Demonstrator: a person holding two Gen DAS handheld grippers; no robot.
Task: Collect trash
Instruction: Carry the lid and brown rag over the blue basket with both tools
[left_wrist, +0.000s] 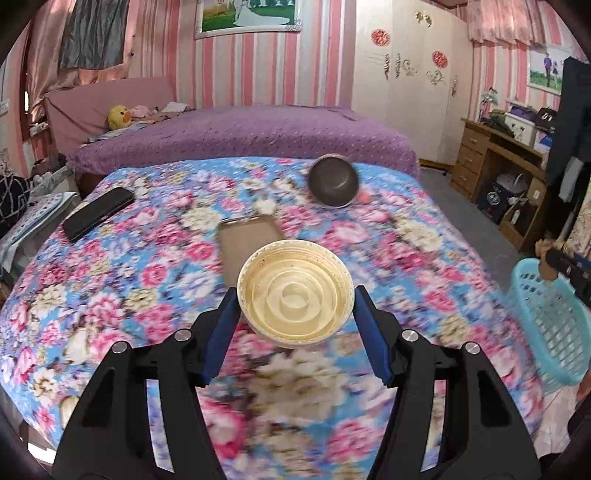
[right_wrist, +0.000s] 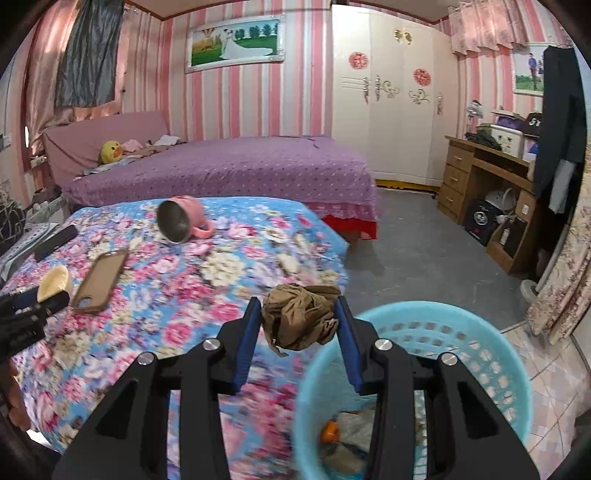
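Cup (left_wrist: 294, 292), cream, empty, clamped in left gripper (left_wrist: 295, 295), frame centre, above floral bed (left_wrist: 110, 295). Brown wad (right_wrist: 301, 317) clamped in right gripper (right_wrist: 300, 319), centre, beside basket (right_wrist: 480, 332) at lower right. Farther: phone case (right_wrist: 99, 280), tipped mug (right_wrist: 183, 219).

- Cup (left_wrist: 295, 299) — cream, stained yellowish, lower centre.
- Crumpled wad (right_wrist: 301, 319) — olive-brown, centre.
- Basket (right_wrist: 480, 354) — pale turquoise, lower right.
- Bedspread (left_wrist: 129, 280) — blue with pink and white flowers.
- Mug (right_wrist: 184, 218) — pink, dark grey inside.
- Phone case (right_wrist: 99, 280) — brown.
- Far bed cover (left_wrist: 240, 133) — purple, dotted.
- Finger pads (left_wrist: 221, 328) — blue on black.
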